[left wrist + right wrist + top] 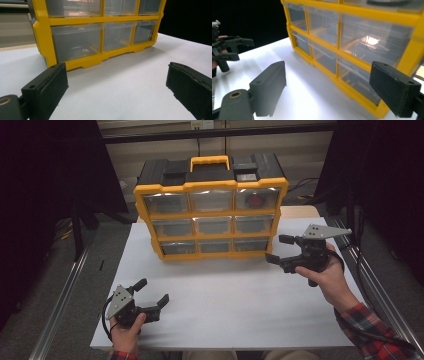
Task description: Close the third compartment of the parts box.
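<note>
A yellow and black drawer cabinet [211, 212] with nine clear drawers stands upright at the back of the white table [225, 310]. Something red [256, 200] lies in its top right drawer. My left gripper [154, 291] rests near the table's front left, open and empty, with its jaws pointing toward the cabinet's bottom row [100, 40]. My right gripper [276, 249] hovers just off the cabinet's lower right corner, open with nothing between its jaws. In the right gripper view the cabinet's drawers [362, 42] are close ahead, and the left gripper [229, 48] is far off.
Metal rails [65, 290] run along both sides of the table, with dark curtains beyond. The table's front edge [220, 349] lies just ahead of the person's plaid sleeve [380, 335]. Bare white surface stretches between the two grippers.
</note>
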Demonstrator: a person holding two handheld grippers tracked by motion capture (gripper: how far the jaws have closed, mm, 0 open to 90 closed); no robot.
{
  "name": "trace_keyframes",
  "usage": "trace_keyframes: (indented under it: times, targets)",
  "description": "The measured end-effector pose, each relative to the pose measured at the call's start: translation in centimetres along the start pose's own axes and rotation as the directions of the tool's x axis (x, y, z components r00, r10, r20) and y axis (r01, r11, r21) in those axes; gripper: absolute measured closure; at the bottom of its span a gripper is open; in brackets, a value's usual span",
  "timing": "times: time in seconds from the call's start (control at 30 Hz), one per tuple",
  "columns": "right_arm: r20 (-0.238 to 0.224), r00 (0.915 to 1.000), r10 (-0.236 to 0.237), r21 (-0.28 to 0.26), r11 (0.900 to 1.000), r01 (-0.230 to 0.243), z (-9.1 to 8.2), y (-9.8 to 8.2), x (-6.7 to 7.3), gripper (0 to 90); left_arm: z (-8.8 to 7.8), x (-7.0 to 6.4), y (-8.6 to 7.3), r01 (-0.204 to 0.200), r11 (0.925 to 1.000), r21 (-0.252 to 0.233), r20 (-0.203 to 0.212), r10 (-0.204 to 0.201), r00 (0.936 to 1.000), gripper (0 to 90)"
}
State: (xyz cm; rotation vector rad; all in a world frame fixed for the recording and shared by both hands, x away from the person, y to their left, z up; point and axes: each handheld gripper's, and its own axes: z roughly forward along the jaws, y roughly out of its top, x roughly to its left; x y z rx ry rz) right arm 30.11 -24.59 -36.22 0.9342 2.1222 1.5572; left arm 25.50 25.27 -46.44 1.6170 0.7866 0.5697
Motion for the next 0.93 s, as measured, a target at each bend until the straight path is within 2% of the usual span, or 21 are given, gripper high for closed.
trace_keyframes:
  times: [0.13, 0.17, 0.27, 0.53, 0.6, 0.63, 0.73, 0.77, 0.83, 0.9, 0.93]
  targets:
    - [0.006, 0.9999, 0.013, -0.001, 1.0, -0.013, -0.4, -1.5, 0.0, 12.9, 0.1, -0.2, 0.0, 0.018, 0.9998, -0.004, -0.005, -0.018, 0.9998, 3.8]
    - [0.006, 0.9999, 0.01, 0.001, 1.0, -0.01, -0.4, -1.9, 0.0, 12.9, 0.0, -0.1, 0.0, 0.005, 1.0, 0.005, -0.003, -0.005, 1.0, 3.8]
    - [0.002, 0.9999, 0.013, -0.004, 1.0, -0.013, -0.6, -3.1, 0.1, 12.6, 0.1, -0.2, 0.0, 0.019, 0.9998, -0.003, -0.004, -0.019, 0.9998, 3.8]
    - [0.021, 0.9991, 0.038, -0.015, 0.999, -0.038, -1.3, -5.9, 0.2, 11.5, 0.0, 0.0, 0.0, 0.001, 1.0, 0.002, -0.002, -0.001, 1.0, 3.8]
    - [0.022, 0.9989, 0.042, -0.013, 0.999, -0.042, -1.5, -6.7, 0.1, 11.3, 0.0, -0.2, -0.1, 0.02, 0.9998, -0.003, -0.005, -0.02, 0.9998, 3.8]
    - [0.026, 0.9988, 0.042, -0.013, 0.999, -0.042, -1.6, -7.1, 0.1, 11.3, 0.0, -0.1, 0.0, 0.006, 1.0, 0.005, -0.003, -0.006, 1.0, 3.8]
    - [0.046, 0.9983, 0.036, -0.001, 0.999, -0.036, -1.9, -8.2, 0.1, 10.8, 0.0, -0.1, 0.0, 0.003, 1.0, 0.006, 0.004, -0.003, 1.0, 3.8]
    - [0.049, 0.9981, 0.039, -0.009, 0.999, -0.039, -2.0, -8.6, 0.1, 10.6, 0.1, -0.2, 0.0, 0.017, 0.9998, -0.004, 0.001, -0.017, 0.9998, 3.8]
    - [0.062, 0.9977, 0.027, -0.012, 1.0, -0.027, -2.2, -9.2, 0.1, 10.1, 0.0, -0.1, 0.0, 0.008, 1.0, 0.002, 0.002, -0.008, 1.0, 3.8]
    - [0.059, 0.9975, 0.038, -0.016, 0.999, -0.037, -2.4, -9.8, 0.1, 9.1, 0.0, -0.2, 0.0, 0.019, 0.9998, -0.002, -0.006, -0.019, 0.9998, 3.8]
    - [0.066, 0.997, 0.041, -0.014, 0.999, -0.04, -2.5, -10.0, 0.0, 8.6, 0.0, -0.1, 0.0, 0.008, 0.9999, 0.006, -0.003, -0.008, 1.0, 3.8]
